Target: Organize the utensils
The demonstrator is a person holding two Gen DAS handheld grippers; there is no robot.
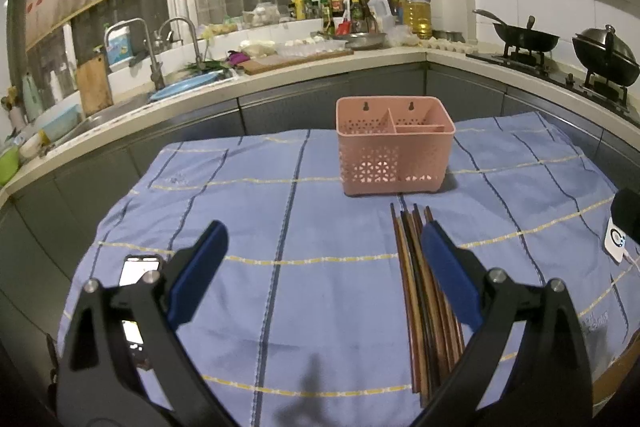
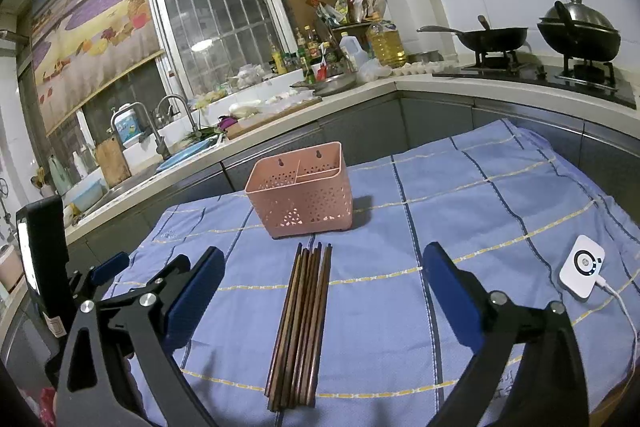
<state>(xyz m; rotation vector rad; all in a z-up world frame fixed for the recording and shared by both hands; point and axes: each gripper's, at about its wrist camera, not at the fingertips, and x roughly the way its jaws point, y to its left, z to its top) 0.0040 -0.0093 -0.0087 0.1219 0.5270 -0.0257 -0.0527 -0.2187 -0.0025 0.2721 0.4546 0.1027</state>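
Chopsticks (image 2: 301, 327) bundled flat on the cloth-covered desk (image 2: 460, 227), just before the empty pink caddy (image 2: 300, 191). Right tool (image 2: 324, 259) and left tool (image 1: 324, 231) both wide open, holding nothing. Likely light, stiff and slippery, prone to rolling; best pinched across mid-length.

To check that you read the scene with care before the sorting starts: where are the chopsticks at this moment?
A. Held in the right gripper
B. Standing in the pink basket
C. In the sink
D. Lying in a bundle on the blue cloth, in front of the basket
D: the chopsticks lie flat together on the blue cloth, short of the empty pink basket; the right gripper is open and holds nothing.
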